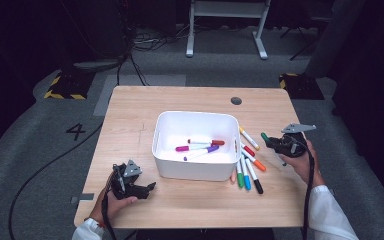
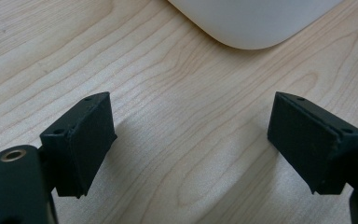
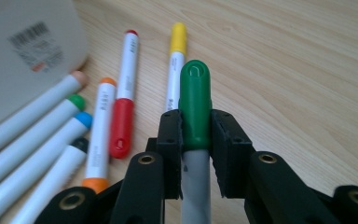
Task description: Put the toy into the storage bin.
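Observation:
My right gripper (image 3: pixel 196 126) is shut on a green-capped marker (image 3: pixel 195 102), whose cap sticks out past the jaws. In the high view that right gripper (image 1: pixel 276 143) hovers right of the white bin (image 1: pixel 164 129) with the green-capped marker (image 1: pixel 265 137) pointing toward it. Inside the bin lie a red marker (image 1: pixel 206 142), a pink one (image 1: pixel 190 148) and a purple one (image 1: pixel 201 152). Several more markers (image 1: pixel 247 165) lie on the table by the bin's right side. My left gripper (image 2: pixel 191 144) is open over bare wood, and in the high view the left gripper (image 1: pixel 139 187) sits left of the bin's front corner.
The wooden table (image 1: pixel 130 115) has a small round hole (image 1: pixel 236 100) near its far edge. Loose markers (image 3: pixel 98 126) with yellow, red, orange, blue, green and black ends lie left of my right jaws. The bin's corner (image 2: pixel 256 23) rises just ahead of my left jaws.

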The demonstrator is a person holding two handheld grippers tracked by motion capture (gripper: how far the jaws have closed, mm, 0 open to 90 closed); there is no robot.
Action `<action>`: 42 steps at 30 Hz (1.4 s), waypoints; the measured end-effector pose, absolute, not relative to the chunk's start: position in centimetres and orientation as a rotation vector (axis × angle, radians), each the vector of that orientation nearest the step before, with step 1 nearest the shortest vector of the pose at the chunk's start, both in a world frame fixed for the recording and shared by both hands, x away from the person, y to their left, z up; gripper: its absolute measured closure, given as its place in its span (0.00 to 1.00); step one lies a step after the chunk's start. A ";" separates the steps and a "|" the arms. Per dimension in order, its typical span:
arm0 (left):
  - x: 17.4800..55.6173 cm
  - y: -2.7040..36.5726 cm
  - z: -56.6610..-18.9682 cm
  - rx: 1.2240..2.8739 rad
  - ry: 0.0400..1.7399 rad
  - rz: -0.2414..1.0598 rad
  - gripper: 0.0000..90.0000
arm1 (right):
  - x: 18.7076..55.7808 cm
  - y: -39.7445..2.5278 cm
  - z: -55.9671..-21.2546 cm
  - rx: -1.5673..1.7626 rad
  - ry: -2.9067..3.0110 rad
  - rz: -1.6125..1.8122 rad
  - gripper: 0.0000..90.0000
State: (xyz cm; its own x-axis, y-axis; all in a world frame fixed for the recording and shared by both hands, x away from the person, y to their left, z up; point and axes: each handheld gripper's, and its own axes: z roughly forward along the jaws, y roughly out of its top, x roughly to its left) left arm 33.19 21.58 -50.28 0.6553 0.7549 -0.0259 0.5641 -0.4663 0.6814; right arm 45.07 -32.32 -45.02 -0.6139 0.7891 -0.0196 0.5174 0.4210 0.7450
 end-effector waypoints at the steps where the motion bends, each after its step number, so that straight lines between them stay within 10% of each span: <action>1: 33.2 21.6 -50.3 2.202 1.014 0.362 0.17 | 45.3 -32.5 -45.3 1.137 2.308 1.007 0.83; 15: 33.2 21.6 -50.3 2.199 1.018 0.372 0.17 | 46.8 -33.0 -46.1 1.212 2.267 1.017 0.83; 42: 33.2 21.6 -50.3 2.201 1.016 0.371 0.17 | 39.7 -18.4 -29.7 0.506 2.408 1.331 0.83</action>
State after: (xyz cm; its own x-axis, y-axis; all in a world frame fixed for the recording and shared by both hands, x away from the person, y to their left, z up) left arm 33.19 21.58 -50.28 0.6551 0.7552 -0.0229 0.5626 -0.4674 0.6819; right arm 39.69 -18.37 -29.74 -0.8777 0.4631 -0.1233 0.1420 0.4970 0.8560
